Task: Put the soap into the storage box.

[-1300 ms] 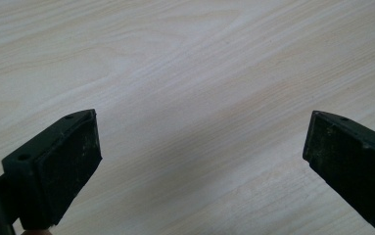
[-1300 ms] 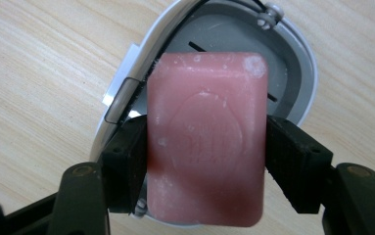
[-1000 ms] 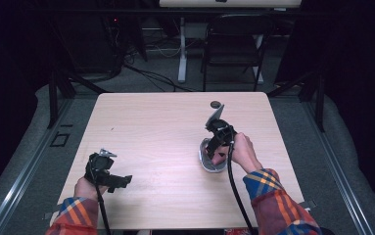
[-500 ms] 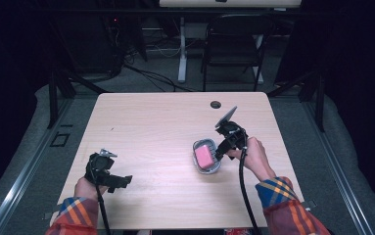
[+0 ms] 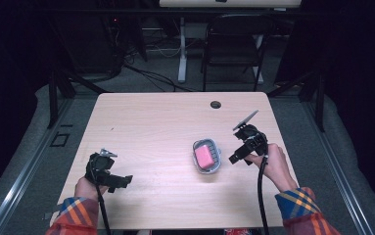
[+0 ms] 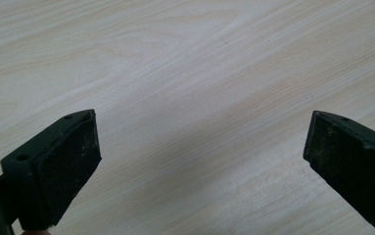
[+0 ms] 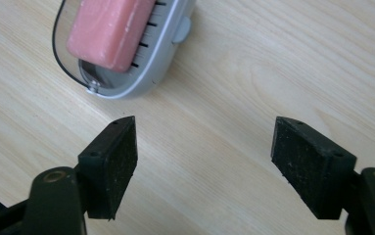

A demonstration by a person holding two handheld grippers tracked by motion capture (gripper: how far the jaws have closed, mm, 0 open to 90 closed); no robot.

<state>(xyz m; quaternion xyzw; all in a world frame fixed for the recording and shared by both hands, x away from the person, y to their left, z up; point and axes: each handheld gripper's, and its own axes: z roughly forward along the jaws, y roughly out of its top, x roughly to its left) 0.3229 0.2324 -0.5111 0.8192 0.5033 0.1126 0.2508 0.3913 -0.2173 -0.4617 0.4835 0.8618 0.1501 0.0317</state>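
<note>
From above, the soap dish (image 5: 207, 156) with its pink soap (image 5: 204, 156) sits mid-table, the right gripper (image 5: 238, 157) just beside it. Left gripper (image 6: 199, 161): jaws wide, empty, over bare wood. Right gripper's own view: also wide and empty (probably between steps); any next grasp means closing in on the dish.

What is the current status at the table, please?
Left gripper open, empty, near table edge. Right gripper open, empty, beside grey plastic soap dish. Pink soap bar lies in dish. Nothing in the way.

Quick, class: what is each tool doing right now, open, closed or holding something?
Left tool: open, holding nothing.
Right tool: open, holding nothing, just short of the soap dish.
</note>
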